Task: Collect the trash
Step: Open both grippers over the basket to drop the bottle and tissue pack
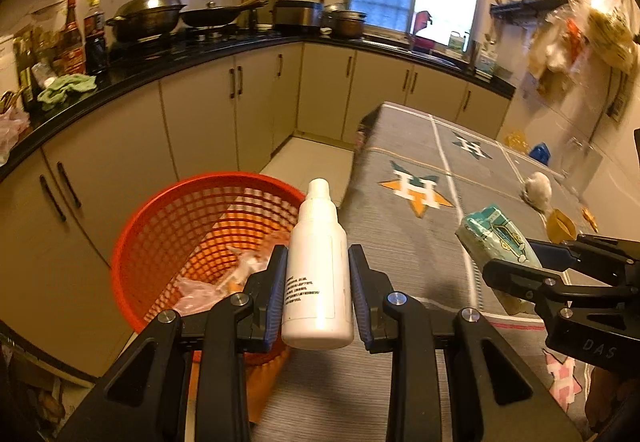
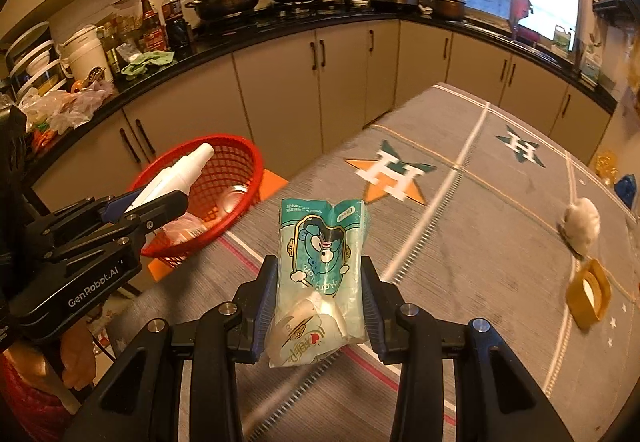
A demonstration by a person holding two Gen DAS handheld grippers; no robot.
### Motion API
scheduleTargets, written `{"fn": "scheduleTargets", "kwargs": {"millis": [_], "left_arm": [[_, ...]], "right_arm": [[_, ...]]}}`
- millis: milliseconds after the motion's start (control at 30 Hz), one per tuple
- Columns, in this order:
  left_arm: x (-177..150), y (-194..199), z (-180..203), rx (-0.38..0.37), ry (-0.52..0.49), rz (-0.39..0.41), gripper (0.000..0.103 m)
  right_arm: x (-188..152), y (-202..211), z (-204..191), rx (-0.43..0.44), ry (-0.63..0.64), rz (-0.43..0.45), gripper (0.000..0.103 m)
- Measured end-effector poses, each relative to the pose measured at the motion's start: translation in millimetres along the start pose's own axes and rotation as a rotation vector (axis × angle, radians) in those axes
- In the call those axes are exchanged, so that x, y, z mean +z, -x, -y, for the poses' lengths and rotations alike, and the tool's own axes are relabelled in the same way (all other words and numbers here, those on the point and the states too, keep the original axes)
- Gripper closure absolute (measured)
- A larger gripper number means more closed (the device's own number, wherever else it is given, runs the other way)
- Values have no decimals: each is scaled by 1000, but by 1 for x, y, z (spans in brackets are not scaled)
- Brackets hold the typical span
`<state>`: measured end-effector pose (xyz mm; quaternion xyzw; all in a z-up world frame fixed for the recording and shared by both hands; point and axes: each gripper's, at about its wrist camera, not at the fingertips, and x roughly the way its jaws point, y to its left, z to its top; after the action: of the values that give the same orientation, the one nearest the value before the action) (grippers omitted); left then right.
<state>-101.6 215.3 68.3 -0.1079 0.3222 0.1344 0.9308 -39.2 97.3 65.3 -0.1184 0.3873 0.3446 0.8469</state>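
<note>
The left gripper [image 1: 318, 282] is gripping a white plastic bottle [image 1: 318, 270] between its jaws, with both blue pads pressing on the bottle's sides; the bottle is standing roughly upright, cap end pointing away from the camera, at the edge of the tabletop [image 1: 408, 242] just beside the basket. The right gripper [image 2: 320, 298] is gripping a teal cartoon-printed wrapper [image 2: 322, 262], the jaws closing on its long edges and the crumpled clear lower end hanging toward the camera. The red plastic mesh basket [image 1: 160, 234] is sitting below the tabletop edge, in front of the lower cabinets [image 1: 208, 114], and is holding crumpled clear and pinkish plastic scraps [image 1: 200, 290]. On the grey star-patterned cloth covering the tabletop, a white crumpled wad [image 2: 580, 224] and a tan tape roll [image 2: 588, 294] are lying well apart from both grippers. Both grippers are pointing forward and downward, side by side, with the left one nearer the basket. In the right wrist view, the left gripper is showing from the side with the bottle projecting over the basket rim.
</note>
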Motion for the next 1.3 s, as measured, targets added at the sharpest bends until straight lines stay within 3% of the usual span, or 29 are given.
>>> {"fn": "scheduleTargets", "kwargs": {"millis": [467, 867, 1300], "left_arm": [[4, -13, -70, 77, 98, -12, 74], [-3, -33, -90, 95, 117, -55, 74], [-1, -43, -99, 114, 127, -73, 73]], "right_arm": [[43, -33, -42, 134, -15, -17, 59], [74, -81, -66, 254, -80, -63, 55], [83, -115, -72, 273, -109, -96, 48]]}}
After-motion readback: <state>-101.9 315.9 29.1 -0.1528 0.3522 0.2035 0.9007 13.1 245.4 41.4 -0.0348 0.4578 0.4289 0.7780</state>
